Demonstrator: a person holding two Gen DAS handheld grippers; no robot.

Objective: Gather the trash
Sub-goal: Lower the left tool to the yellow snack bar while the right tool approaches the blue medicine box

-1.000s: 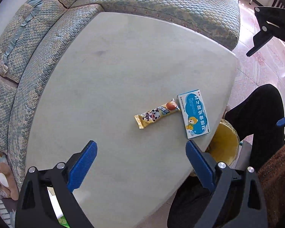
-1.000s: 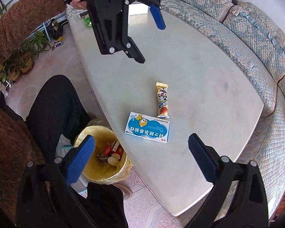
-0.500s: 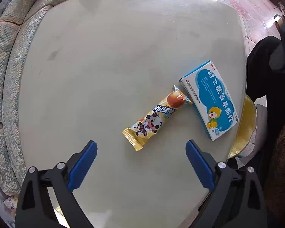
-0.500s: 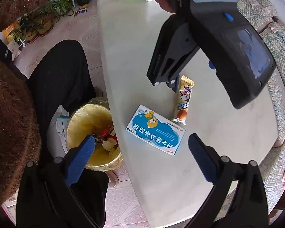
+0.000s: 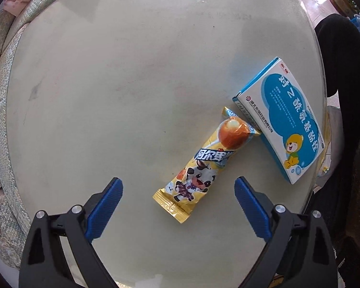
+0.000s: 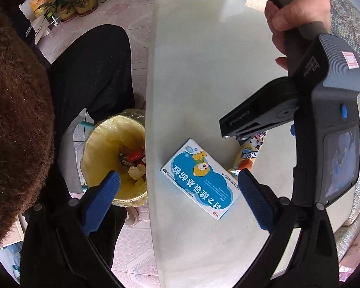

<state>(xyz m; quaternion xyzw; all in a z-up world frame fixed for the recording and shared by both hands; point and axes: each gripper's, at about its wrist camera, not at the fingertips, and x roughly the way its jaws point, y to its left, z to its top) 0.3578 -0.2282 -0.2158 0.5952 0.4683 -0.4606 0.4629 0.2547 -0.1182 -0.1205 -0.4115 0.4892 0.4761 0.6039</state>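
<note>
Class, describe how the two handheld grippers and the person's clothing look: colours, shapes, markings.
Each gripper, left gripper and right gripper, has black angular arms with silver bolts and ribbed blue fingers. The left one's dark grey body carries a blue button, a small screen and a red-and-white sticker. The person wears a fuzzy brown sleeve and black trousers.

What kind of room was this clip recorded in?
Most likely a home living room. A pale stone-look coffee table is flanked by a quilted patterned sofa, potted plants stand on a tiled floor, and a small yellow-lined trash bin sits beside the table.
</note>
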